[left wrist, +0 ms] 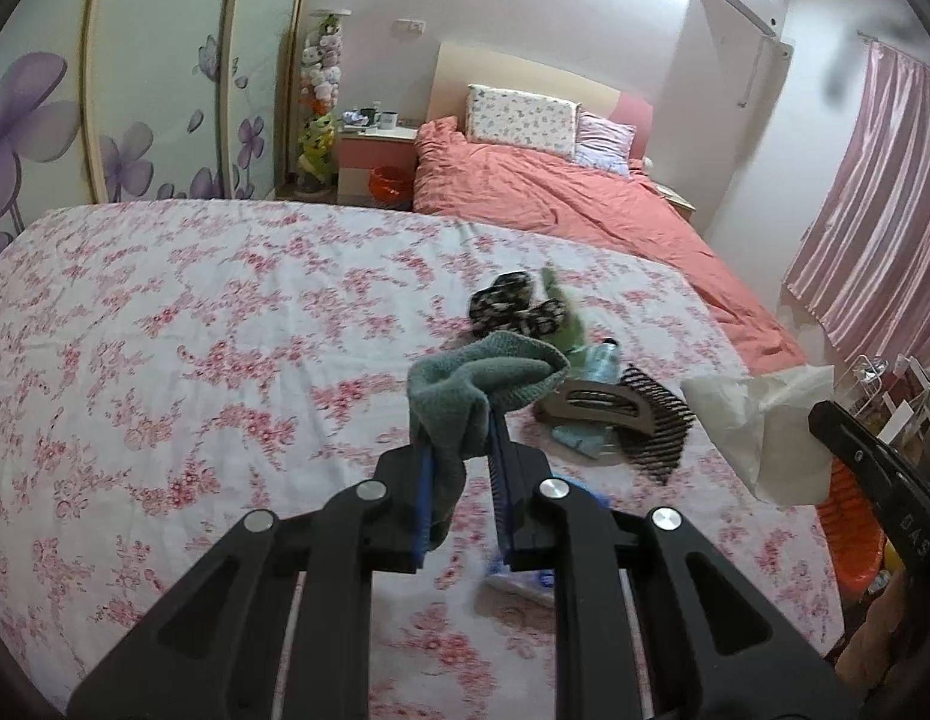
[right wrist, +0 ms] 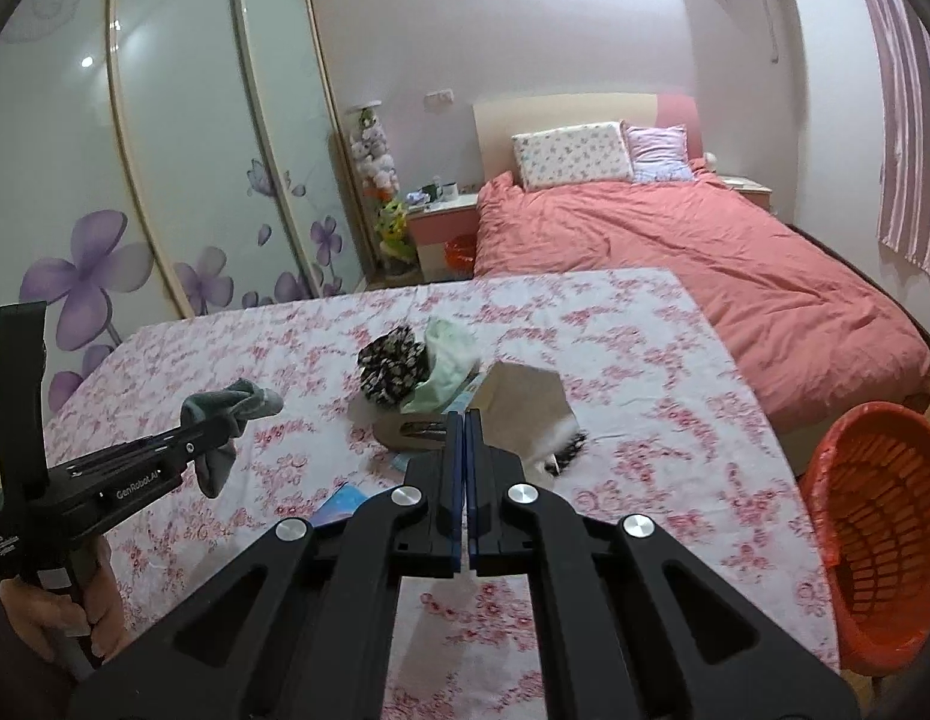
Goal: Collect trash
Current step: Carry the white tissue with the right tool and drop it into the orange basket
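My left gripper (left wrist: 459, 420) is shut on a grey-green sock (left wrist: 483, 384) and holds it above the flowered bedsheet (left wrist: 195, 330). It also shows in the right wrist view (right wrist: 222, 423) with the sock (right wrist: 234, 405). My right gripper (right wrist: 464, 417) is shut on a white tissue (right wrist: 522, 405), which also shows in the left wrist view (left wrist: 759, 420). A pile lies on the sheet: a black flowered scrunchie (right wrist: 393, 372), a pale green cloth (right wrist: 447, 363), a tan hair clip (left wrist: 591, 408), a black comb (left wrist: 657, 426), and a blue packet (right wrist: 342, 507).
An orange mesh basket (right wrist: 873, 540) stands at the right, beside the flowered sheet's edge. A bed with a salmon duvet (right wrist: 705, 264) lies behind. Sliding wardrobe doors (right wrist: 165, 180) line the left wall. A pink curtain (left wrist: 873, 210) hangs at the right.
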A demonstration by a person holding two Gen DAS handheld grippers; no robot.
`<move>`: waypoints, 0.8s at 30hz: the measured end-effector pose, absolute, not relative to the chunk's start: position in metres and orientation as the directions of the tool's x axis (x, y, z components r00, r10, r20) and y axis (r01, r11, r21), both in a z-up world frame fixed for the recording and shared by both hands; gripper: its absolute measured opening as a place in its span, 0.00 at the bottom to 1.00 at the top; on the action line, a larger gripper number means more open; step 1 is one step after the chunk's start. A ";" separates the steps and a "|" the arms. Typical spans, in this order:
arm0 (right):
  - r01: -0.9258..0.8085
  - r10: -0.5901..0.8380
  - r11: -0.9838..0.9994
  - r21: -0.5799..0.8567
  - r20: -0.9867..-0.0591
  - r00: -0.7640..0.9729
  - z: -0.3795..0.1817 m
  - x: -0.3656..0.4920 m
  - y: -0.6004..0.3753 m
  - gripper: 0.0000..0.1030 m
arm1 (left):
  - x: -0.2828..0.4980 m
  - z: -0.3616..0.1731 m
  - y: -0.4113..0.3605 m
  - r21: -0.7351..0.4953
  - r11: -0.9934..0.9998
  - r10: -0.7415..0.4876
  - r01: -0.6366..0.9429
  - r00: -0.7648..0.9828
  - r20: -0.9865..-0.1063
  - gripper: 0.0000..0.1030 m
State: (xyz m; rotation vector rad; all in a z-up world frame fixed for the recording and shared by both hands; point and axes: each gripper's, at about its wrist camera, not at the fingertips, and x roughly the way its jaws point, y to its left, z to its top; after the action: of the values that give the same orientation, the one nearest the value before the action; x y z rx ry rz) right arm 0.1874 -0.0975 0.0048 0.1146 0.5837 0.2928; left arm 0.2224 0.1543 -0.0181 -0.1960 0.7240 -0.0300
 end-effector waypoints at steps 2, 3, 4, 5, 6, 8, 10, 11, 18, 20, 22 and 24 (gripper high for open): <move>-0.231 0.296 0.955 0.188 -0.517 0.803 0.008 0.185 -0.104 0.01 | 0.222 -0.015 0.148 -0.191 0.981 -0.106 -0.026 0.753 -0.649 0.17; -0.224 0.290 0.956 0.188 -0.511 0.809 0.009 0.183 -0.108 0.01 | 0.221 -0.012 0.143 -0.192 0.981 -0.114 -0.016 0.755 -0.646 0.17; -0.220 0.287 0.957 0.189 -0.508 0.813 0.010 0.183 -0.110 0.01 | 0.220 -0.011 0.140 -0.192 0.981 -0.119 -0.010 0.756 -0.643 0.17; -0.210 0.277 0.960 0.187 -0.501 0.820 0.012 0.181 -0.115 0.01 | 0.220 -0.009 0.135 -0.193 0.981 -0.126 -0.001 0.758 -0.640 0.17; -0.205 0.272 0.961 0.186 -0.497 0.824 0.013 0.179 -0.118 0.01 | 0.219 -0.007 0.132 -0.194 0.981 -0.131 0.007 0.760 -0.637 0.17; -0.192 0.259 0.964 0.185 -0.486 0.834 0.016 0.175 -0.126 0.01 | 0.217 -0.003 0.122 -0.194 0.981 -0.146 0.027 0.764 -0.629 0.17; -0.182 0.251 0.966 0.185 -0.480 0.841 0.017 0.172 -0.132 0.01 | 0.216 0.001 0.112 -0.196 0.980 -0.160 0.045 0.766 -0.622 0.17; -0.176 0.245 0.967 0.186 -0.476 0.845 0.018 0.171 -0.135 0.01 | 0.216 0.002 0.109 -0.196 0.979 -0.165 0.052 0.767 -0.621 0.17; -0.132 0.204 0.973 0.189 -0.444 0.873 0.024 0.159 -0.162 0.01 | 0.213 0.010 0.078 -0.204 0.973 -0.215 0.112 0.767 -0.604 0.17; -0.118 0.193 0.974 0.192 -0.435 0.879 0.026 0.156 -0.169 0.01 | 0.212 0.013 0.067 -0.209 0.969 -0.234 0.133 0.766 -0.599 0.17; -0.104 0.179 0.976 0.193 -0.427 0.886 0.026 0.152 -0.178 0.01 | 0.211 0.016 0.058 -0.214 0.965 -0.253 0.154 0.764 -0.594 0.17; -0.087 0.163 0.977 0.195 -0.419 0.893 0.028 0.149 -0.187 0.01 | 0.210 0.017 0.048 -0.217 0.960 -0.272 0.175 0.761 -0.589 0.17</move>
State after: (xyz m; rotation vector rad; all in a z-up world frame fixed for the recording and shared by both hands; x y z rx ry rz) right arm 0.1494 -0.1867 0.0275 0.1734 0.4482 0.1303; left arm 0.2104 0.0478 0.0173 -0.1529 0.6633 -0.2438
